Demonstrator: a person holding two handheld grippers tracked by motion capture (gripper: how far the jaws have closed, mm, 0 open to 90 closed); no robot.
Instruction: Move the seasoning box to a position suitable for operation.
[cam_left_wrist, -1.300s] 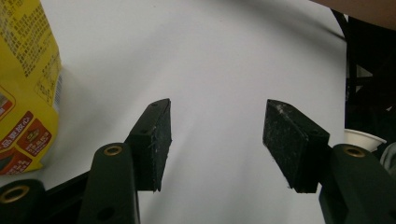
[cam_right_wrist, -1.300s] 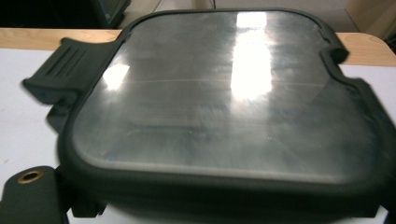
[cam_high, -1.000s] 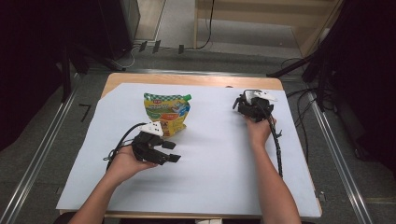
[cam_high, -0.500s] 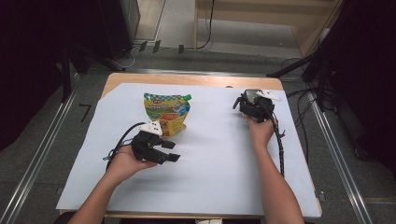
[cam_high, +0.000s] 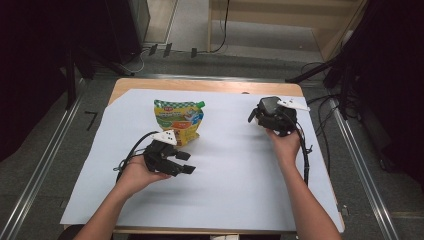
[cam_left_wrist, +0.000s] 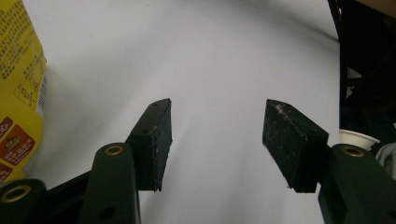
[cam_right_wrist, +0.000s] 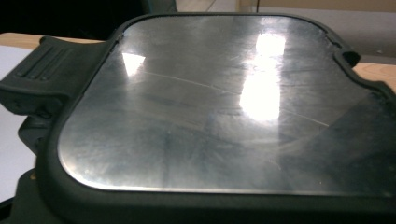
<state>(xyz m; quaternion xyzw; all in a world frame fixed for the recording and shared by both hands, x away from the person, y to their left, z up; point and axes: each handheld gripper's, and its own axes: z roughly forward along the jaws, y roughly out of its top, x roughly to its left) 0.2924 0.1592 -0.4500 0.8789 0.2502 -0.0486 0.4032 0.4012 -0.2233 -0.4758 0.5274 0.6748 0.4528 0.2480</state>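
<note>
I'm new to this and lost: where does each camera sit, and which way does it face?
High view: above the table, looking down; the left forearm and right forearm show.
Left gripper view: on the left gripper, looking along its open jaws over the sheet.
Right gripper view: on the right gripper, facing a shiny plate close up.
Shared: the pouch, in high and left gripper views.

Wooden counter (cam_high: 210, 86) under a white sheet (cam_high: 225, 175), on grey floor (cam_high: 50, 150). Metal rails (cam_high: 40, 170) along both sides, cables (cam_high: 220, 30) trailing beyond. Dark equipment (cam_high: 60, 35) at the far corners.
</note>
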